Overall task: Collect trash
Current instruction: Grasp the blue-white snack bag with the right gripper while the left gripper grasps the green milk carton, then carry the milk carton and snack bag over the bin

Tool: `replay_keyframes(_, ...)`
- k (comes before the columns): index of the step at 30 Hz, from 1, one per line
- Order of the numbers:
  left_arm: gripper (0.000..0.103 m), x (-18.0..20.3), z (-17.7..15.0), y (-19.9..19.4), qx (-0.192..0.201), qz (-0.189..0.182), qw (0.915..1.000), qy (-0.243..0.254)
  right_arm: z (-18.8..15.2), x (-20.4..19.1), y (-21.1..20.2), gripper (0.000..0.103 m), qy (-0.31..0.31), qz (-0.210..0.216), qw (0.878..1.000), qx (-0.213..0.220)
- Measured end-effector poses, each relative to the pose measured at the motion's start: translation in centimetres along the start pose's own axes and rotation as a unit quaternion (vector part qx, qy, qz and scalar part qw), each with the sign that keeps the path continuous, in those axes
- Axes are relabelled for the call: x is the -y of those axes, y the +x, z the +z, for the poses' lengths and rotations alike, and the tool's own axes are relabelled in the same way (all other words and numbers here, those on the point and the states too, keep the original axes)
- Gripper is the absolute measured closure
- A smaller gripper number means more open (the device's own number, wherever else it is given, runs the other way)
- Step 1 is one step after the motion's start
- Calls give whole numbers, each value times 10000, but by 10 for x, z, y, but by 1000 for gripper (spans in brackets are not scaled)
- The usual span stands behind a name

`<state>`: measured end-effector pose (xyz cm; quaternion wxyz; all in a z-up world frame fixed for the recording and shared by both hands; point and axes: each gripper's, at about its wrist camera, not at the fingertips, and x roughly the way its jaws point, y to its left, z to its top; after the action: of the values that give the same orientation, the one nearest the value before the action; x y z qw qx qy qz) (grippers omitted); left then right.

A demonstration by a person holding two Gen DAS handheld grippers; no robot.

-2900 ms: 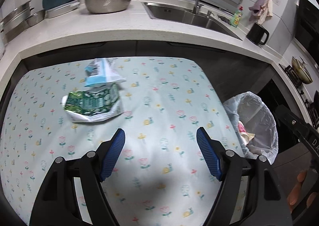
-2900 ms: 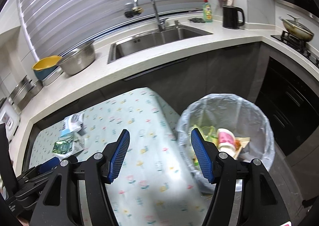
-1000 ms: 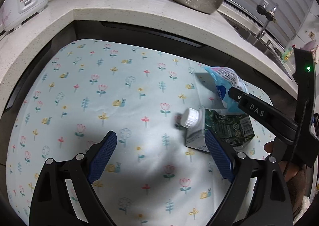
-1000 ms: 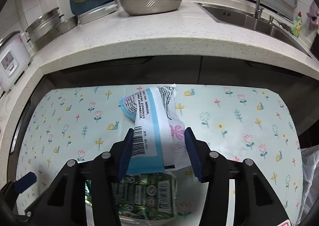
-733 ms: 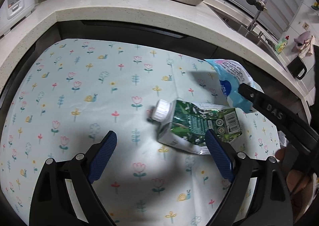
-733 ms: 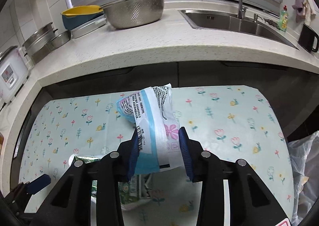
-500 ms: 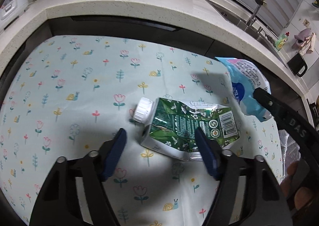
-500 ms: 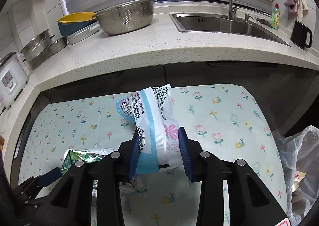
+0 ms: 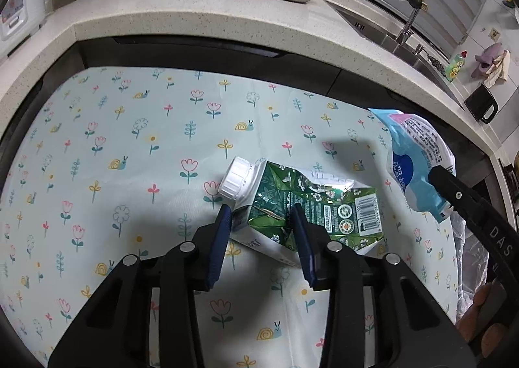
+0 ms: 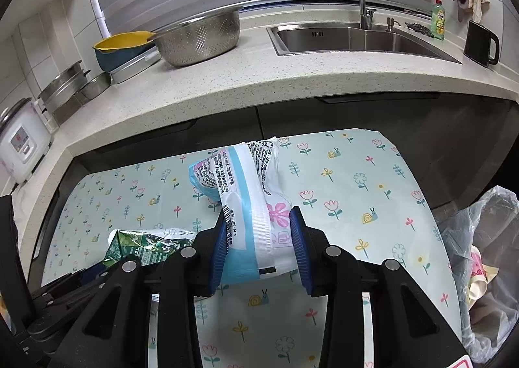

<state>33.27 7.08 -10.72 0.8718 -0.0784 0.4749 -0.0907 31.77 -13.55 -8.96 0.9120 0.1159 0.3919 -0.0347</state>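
Lying on its side on the flowered tablecloth (image 9: 136, 147): a crushed green carton (image 9: 311, 206), long axis running left to right across the left wrist view, white screw cap (image 9: 236, 180) pointing left and slightly away, barcode end pointing right toward the bin side. Straddling the carton's cap-end half: the left gripper (image 9: 262, 222), blue pads narrowed on either side of the green body, one pad (image 9: 223, 231) just below the cap, the other pressing against the crumpled middle; whether the grip is fully firm, impossible to tell, the carton resting on the cloth.

Hanging above the cloth, to the right of the carton: a blue and white wrapper (image 10: 246, 199), clamped between the pads of the right gripper (image 10: 259, 235). Standing roughly upright, long axis running away from the claw, printed end pointing up toward the countertop (image 10: 259, 86), lower end bunched between the pads. Showing too in the left wrist view, the same wrapper (image 9: 415, 160), beyond the carton's barcode end.

Sitting off the cloth's right edge, well apart from the carton: a trash bin (image 10: 486, 238) lined with clear plastic, scraps inside.
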Motion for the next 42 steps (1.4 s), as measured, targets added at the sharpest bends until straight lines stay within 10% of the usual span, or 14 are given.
replay_keyframes(23, 73, 142, -25, -72, 296, -584, 9931, 973, -10, 104, -136, 67, 548, -461, 9951, 683)
replay_keyframes(42, 73, 320, -81, -65, 23, -1291, 9676, 2170, -55, 255, -217, 67, 1436, -1326, 9765, 908)
